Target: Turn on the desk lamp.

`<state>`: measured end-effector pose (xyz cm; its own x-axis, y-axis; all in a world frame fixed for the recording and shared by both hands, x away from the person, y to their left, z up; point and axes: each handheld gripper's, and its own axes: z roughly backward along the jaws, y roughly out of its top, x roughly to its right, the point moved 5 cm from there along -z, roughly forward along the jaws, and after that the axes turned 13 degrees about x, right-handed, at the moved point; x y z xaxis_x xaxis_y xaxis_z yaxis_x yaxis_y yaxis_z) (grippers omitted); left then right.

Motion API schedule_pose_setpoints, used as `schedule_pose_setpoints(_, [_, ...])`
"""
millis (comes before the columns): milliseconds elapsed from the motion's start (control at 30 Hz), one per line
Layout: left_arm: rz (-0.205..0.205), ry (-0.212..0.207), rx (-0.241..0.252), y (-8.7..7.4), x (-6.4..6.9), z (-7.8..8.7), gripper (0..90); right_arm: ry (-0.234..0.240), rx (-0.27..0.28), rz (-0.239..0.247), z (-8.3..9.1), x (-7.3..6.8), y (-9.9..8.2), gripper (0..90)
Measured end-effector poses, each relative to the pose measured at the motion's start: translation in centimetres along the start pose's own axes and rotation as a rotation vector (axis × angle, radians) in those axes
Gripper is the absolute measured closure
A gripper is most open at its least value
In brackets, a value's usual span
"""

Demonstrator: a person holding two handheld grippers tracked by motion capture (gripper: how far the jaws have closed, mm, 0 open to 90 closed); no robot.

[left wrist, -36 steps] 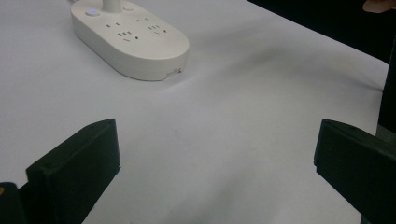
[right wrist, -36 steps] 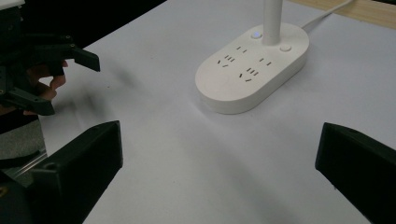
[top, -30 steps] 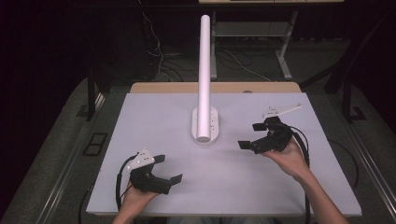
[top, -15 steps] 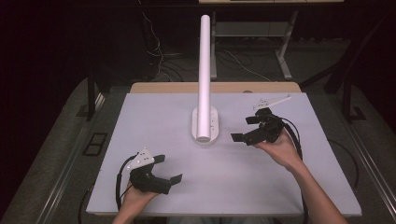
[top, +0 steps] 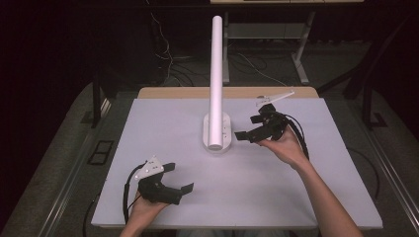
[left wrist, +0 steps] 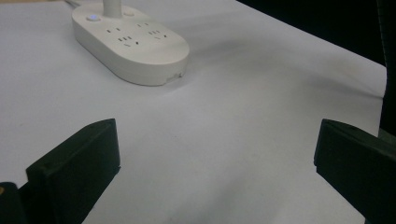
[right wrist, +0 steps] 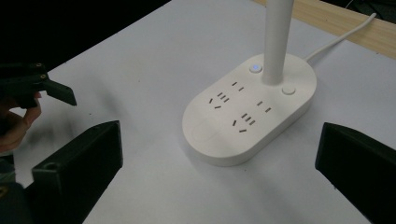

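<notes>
A white oval socket base (top: 216,134) stands mid-table with a tall white pole (top: 216,69) rising from its far end. My right gripper (top: 248,127) hovers just right of the base, open and holding nothing. In the right gripper view the base (right wrist: 250,109) lies between and beyond the wide jaws, showing its socket holes, a blue-lit button (right wrist: 255,68) and a round white button (right wrist: 288,89). My left gripper (top: 179,177) rests near the table's front left, open and holding nothing. In the left gripper view the base (left wrist: 130,44) sits far ahead.
The white table sheet (top: 296,197) covers the work area, with a wooden strip (top: 173,92) along its far edge. A white cable (right wrist: 341,37) runs from the base towards that strip. The left gripper (right wrist: 46,86) and its hand appear at the left of the right gripper view.
My right gripper has moved left and slightly away from the person, closing in on the socket base. The left gripper has stayed put.
</notes>
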<state>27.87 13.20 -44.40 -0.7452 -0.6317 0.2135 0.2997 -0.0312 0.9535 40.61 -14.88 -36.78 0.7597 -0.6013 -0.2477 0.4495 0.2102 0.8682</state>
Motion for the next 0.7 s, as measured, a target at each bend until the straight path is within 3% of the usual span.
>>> schedule_pose_setpoints(700, [0.02, -0.019, 0.006, 0.0, -0.1, -0.1, 0.0, -0.038, 0.002, -0.047, -3.6, 3.4, 1.9, 0.5])
